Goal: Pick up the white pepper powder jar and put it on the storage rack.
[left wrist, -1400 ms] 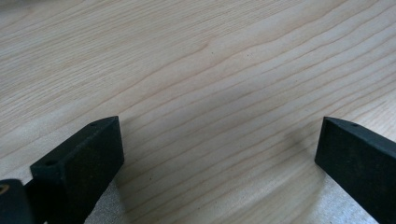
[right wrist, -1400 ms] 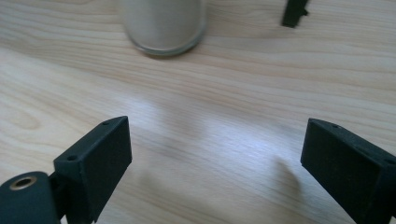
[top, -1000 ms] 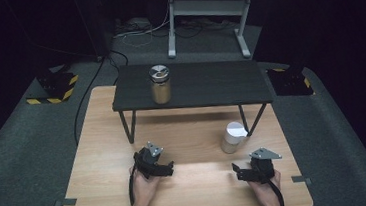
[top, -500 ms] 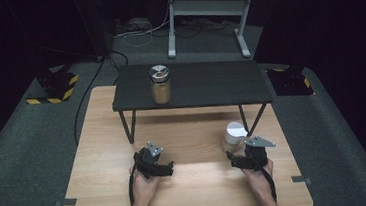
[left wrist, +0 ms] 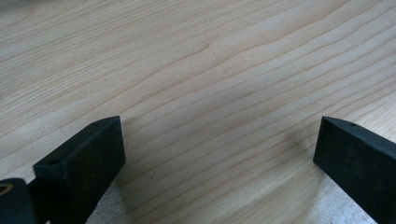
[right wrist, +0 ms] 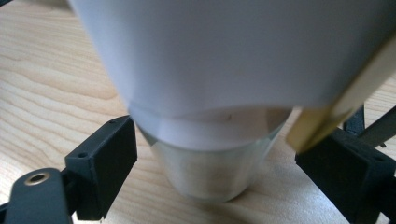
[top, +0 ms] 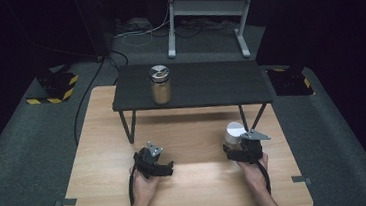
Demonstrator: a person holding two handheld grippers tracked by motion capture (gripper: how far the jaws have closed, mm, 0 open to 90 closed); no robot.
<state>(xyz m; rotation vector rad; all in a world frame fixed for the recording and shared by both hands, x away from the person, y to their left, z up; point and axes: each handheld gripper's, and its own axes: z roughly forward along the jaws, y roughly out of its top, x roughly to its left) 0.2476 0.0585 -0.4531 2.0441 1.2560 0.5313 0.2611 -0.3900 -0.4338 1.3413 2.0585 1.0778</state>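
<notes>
Table (top: 98, 190) of pale wood, low black shelf (top: 204, 86) standing across its far half on thin legs. On that shelf, toward its left, glass jar (top: 160, 85) with a shiny metal lid, upright, in the same spot as a second ago.

Left gripper (top: 162, 169) near the table's front left, resting in the left hand (top: 143, 187), unmoved against the earlier frames. Jaws wide apart in the left gripper view, bare wood grain between them, nothing held, nothing touched.

Right gripper (top: 231, 153) at the front right, carried by the right hand (top: 252, 169), shifted since a second ago: then well short of the white-lidded jar (top: 234, 133) and off toward the table's right edge, now drawn in leftward and up to it. Jaws have just been closing, with the jar between them. From the right gripper view: jar upright on the wood, broad white lid (right wrist: 233, 60) above a clear lower body (right wrist: 205, 172), one jaw on either side of that body. Narrow gap of wood visible beside the left jaw; right jaw partly masked by a pale wooden strip (right wrist: 345, 98), so contact there impossible to judge. Not yet clamped, by the look of the left side. Jar itself standing just in front of the shelf's right leg, same place as before.
</notes>
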